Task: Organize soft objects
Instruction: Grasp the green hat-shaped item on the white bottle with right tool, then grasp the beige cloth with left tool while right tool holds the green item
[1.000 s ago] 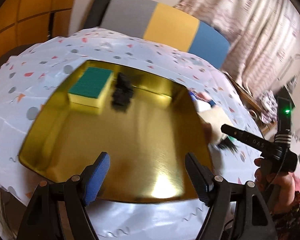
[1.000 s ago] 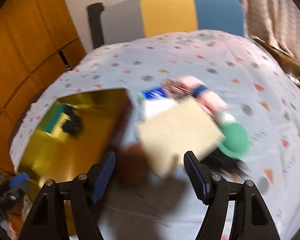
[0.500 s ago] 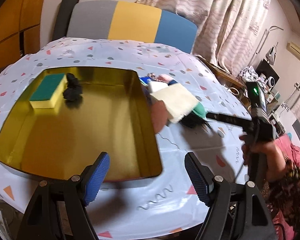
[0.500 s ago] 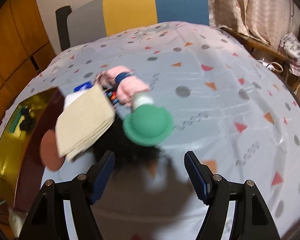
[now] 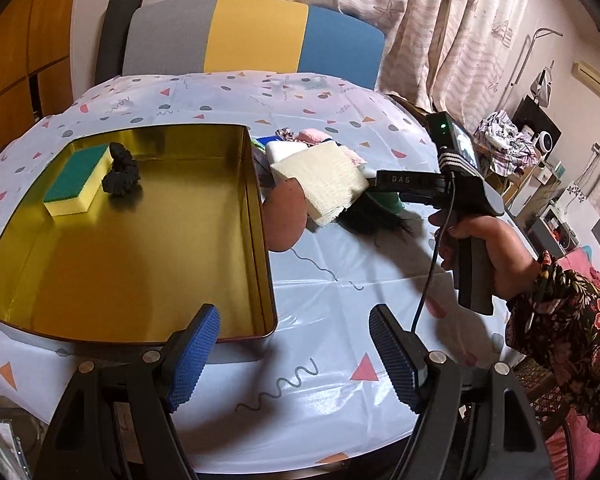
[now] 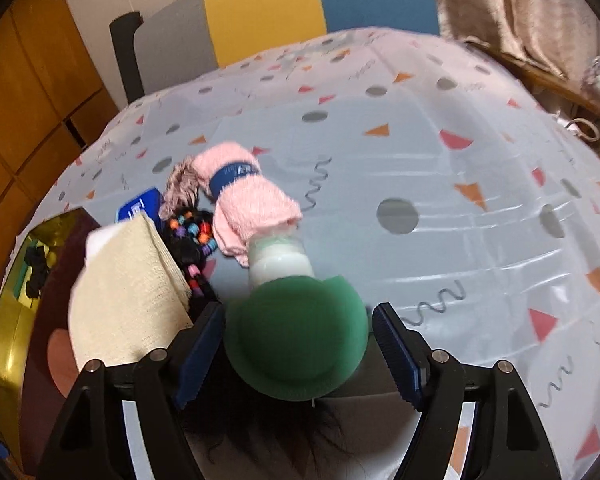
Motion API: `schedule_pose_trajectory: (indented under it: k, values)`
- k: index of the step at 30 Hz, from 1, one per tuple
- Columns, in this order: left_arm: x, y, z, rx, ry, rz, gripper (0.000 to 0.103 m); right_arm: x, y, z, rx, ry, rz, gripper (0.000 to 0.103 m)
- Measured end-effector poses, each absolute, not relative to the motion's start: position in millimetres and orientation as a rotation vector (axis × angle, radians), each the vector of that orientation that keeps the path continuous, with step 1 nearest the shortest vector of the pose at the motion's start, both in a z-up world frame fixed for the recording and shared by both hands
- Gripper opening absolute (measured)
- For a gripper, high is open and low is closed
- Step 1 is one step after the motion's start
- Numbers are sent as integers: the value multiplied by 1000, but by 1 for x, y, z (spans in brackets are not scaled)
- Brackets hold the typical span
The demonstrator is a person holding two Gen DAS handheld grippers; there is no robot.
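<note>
A gold tin tray (image 5: 260, 216) holds a green-and-yellow sponge (image 5: 78, 182) and a black scrunchie (image 5: 122, 172). Right of it lies a pile: a cream folded cloth (image 5: 324, 180) (image 6: 128, 296), a pink rolled towel (image 6: 248, 196), a green round sponge (image 6: 296, 336) with a white handle, black hair (image 5: 372, 220), beaded ties (image 6: 192, 232). My right gripper (image 6: 298, 354) is open, its fingers on either side of the green sponge. My left gripper (image 5: 296, 360) is open and empty, near the tray's front right corner.
A patterned white tablecloth (image 6: 440, 168) covers the table. A grey, yellow and blue chair back (image 5: 252, 36) stands behind it. A brown round pad (image 5: 286, 216) leans by the tray wall. Curtains and clutter are at the right.
My left gripper pulled back and to the right, away from above the tray. My right gripper moved forward onto the pile until the green sponge sits between its fingers.
</note>
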State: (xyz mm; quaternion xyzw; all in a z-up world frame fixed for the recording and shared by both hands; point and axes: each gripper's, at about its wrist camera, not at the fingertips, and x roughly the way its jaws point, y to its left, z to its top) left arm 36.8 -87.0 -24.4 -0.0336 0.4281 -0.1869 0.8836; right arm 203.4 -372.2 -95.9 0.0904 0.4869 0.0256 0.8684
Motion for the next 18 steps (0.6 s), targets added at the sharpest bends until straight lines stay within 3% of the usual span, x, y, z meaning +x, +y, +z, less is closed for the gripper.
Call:
schedule_pose_trajectory:
  k: [2, 5, 11, 18]
  values:
    - [41, -92, -26, -68, 907, -390, 78, 208, -373, -103, 193, 1038, 70, 74]
    - [47, -99, -25, -61, 917, -395, 78, 211, -368, -101, 154, 1048, 94, 54]
    - [70, -112, -14, -72, 923, -391, 78, 211, -366, -99, 129, 1103, 75, 45]
    - [102, -132, -11, -88, 968, -385, 78, 202, -409, -89, 279, 1134, -51, 42]
